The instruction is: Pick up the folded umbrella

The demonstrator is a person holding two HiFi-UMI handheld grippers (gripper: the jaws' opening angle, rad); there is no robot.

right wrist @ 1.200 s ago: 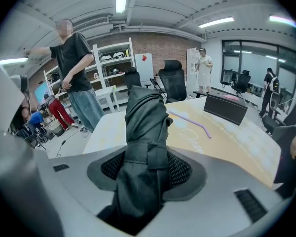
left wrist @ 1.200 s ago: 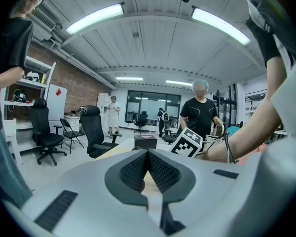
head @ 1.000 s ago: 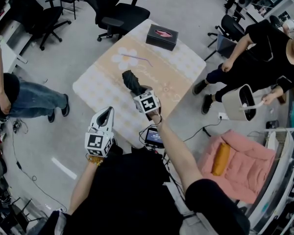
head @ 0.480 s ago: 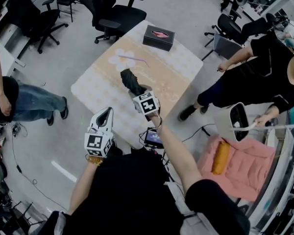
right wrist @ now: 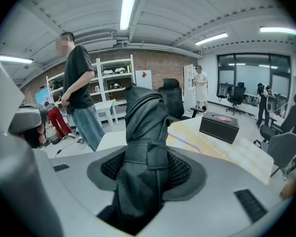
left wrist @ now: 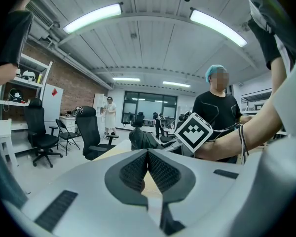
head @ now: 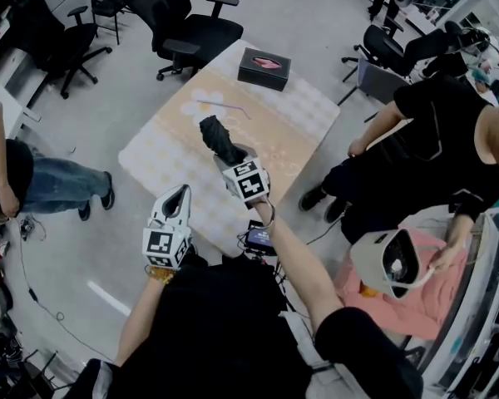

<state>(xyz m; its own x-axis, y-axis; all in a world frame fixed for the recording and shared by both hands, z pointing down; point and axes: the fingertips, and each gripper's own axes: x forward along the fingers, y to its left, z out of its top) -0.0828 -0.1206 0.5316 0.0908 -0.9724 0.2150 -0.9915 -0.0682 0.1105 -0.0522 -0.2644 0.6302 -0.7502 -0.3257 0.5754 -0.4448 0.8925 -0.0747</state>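
Note:
The folded black umbrella (head: 219, 140) hangs lifted above the table (head: 166, 152), its free end pointing away from me. My right gripper (head: 235, 158) is shut on it; in the right gripper view the umbrella (right wrist: 144, 157) fills the gap between the black pads (right wrist: 181, 170), with its strap at the grip. My left gripper (head: 177, 199) sits near the table's front edge with its jaws together and nothing in them. From the left gripper view, the pads (left wrist: 135, 171) meet at the tip, and the umbrella (left wrist: 144, 139) shows beyond them beside the right gripper's marker cube.
A black tissue box (head: 264, 66) and a thin purple straw (head: 233, 105) lie at the table's far end. Office chairs (head: 183, 32) stand behind the table. One person (head: 432, 160) stands close at the right holding a white bucket-like container (head: 387, 264); another (head: 17, 177) stands at the left.
My right gripper has risen with the umbrella in it, clear of the table. The person at the right has stepped nearer with the white container. The left gripper has stayed put.

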